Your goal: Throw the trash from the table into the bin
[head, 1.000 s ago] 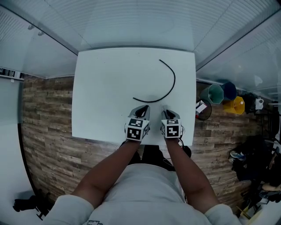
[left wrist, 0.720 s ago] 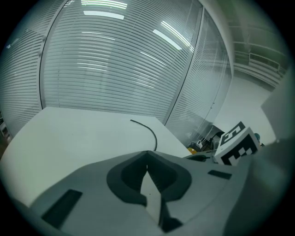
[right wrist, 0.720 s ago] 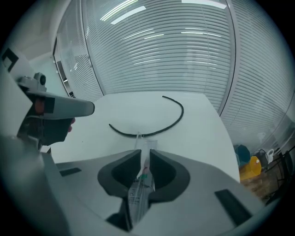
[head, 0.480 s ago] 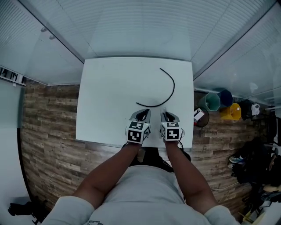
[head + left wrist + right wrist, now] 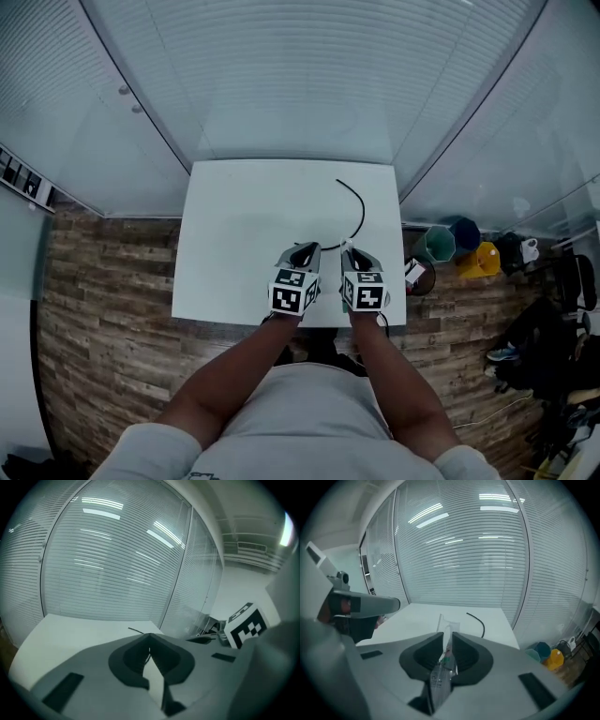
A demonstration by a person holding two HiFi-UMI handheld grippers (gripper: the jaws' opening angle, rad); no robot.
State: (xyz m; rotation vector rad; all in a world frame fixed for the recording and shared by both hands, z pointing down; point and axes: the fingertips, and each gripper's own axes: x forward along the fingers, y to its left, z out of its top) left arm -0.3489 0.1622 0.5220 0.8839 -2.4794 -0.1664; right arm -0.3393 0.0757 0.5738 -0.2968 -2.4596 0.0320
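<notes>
Right gripper view shows your right gripper [image 5: 446,637] clamped on a clear plastic wrapper [image 5: 440,679], held up over the near edge of the table [image 5: 234,234]. It looks feather-light, floppy and slick, so a firm mid-sheet pinch seems safest. Your left gripper [image 5: 150,637] is closed with nothing in it. Both hands sit side by side, pointing forward and a bit down. The bins [image 5: 436,246] are on the floor to your right.

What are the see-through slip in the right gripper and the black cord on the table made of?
Slip: probably thin glossy plastic film; the table shows through it. Cord: likely rubber or plastic sheathing, matte black, lying in a smooth curve.
</notes>
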